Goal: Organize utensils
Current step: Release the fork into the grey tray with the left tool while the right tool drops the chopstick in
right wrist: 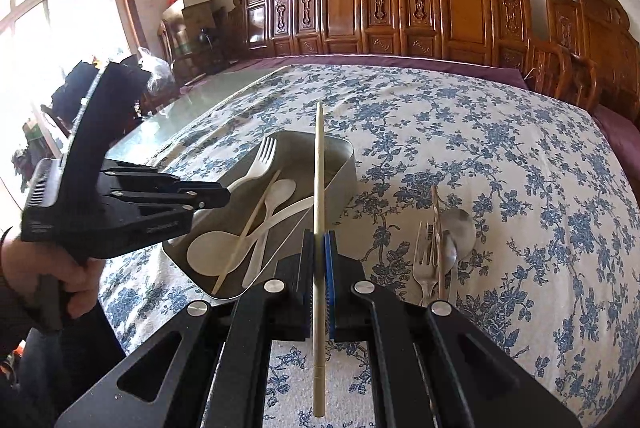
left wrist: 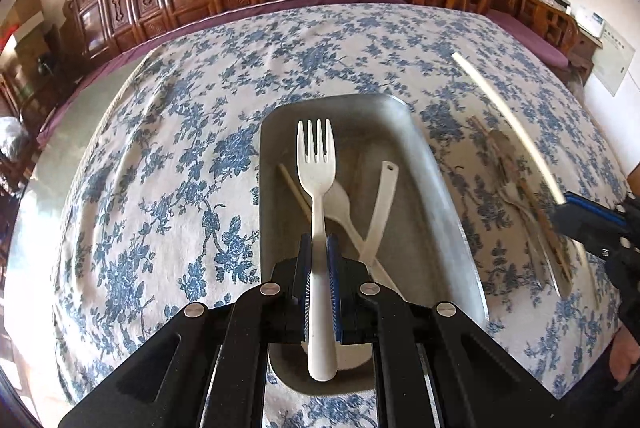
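Left tool (left wrist: 319, 248) is clamped tight on a white plastic fork (left wrist: 316, 163), tines pointing away, hanging over the grey metal tray (left wrist: 400, 115). The fork's handle end pokes back past the blue pads, and the black arms of the tool cover the tray's near end, so what lies there can't be seen.

In the tray, from the right wrist view: a white spoon (right wrist: 280, 189), a broad white ladle-like spoon (right wrist: 208, 252), a flat white handle (right wrist: 280, 228) crossing them, and a pale chopstick (right wrist: 248, 228) lying slantwise across the lot. How many white pieces overlap there is hard to count.

Right tool (right wrist: 319, 256) is pinched shut on a second pale chopstick (right wrist: 319, 167), held lengthwise, its tip reaching out over the tray's far rim. In the left wrist view this tool sits at the right edge, half cut off and blurred.

On the blue-flowered cloth (right wrist: 500, 155) covering the counter, right of the tray, sits a small pile: a metal fork (right wrist: 424, 260), a metal spoon (right wrist: 460, 224) and a slim wooden stick (right wrist: 438, 220) across them. They overlap, and the right tool's arm hides their near ends.

A hand (right wrist: 76, 280) grips the left tool's handle at the frame's left edge, the sleeve running out of view.
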`<action>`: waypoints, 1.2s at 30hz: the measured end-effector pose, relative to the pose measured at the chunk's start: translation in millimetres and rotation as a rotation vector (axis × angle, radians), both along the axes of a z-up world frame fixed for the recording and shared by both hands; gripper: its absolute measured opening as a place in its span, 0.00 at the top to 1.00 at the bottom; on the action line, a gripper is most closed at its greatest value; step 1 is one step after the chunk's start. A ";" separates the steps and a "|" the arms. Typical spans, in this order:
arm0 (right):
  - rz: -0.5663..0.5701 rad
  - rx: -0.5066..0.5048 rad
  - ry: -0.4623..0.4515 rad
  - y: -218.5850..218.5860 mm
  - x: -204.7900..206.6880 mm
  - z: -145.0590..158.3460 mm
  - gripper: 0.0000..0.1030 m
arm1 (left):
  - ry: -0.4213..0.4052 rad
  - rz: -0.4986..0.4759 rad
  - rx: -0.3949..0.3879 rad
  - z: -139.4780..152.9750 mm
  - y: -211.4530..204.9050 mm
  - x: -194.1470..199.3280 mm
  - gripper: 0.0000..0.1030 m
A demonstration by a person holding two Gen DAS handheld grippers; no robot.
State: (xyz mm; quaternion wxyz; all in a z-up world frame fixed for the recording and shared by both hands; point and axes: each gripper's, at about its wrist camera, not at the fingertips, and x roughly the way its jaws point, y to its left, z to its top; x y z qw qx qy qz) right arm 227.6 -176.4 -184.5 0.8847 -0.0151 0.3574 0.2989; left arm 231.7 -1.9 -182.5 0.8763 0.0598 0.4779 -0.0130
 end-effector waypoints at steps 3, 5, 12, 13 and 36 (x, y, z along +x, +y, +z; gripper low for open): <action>0.003 0.005 -0.001 0.4 0.2 0.7 0.94 | 0.007 0.008 0.000 -4.3 2.8 4.3 0.93; 0.004 0.008 -0.003 0.3 -0.2 2.0 0.94 | 0.012 0.013 -0.001 -7.3 4.7 7.9 0.93; -0.001 0.010 0.004 -0.8 0.0 -0.2 0.94 | 0.013 0.009 -0.026 -13.8 7.3 19.6 0.93; 0.000 0.009 0.010 -0.5 0.6 -1.8 0.94 | 0.014 0.008 -0.028 -14.8 7.0 20.5 0.93; -0.031 0.010 0.048 6.6 9.1 -11.8 0.94 | -0.053 -0.049 -0.102 5.5 11.7 -12.5 0.70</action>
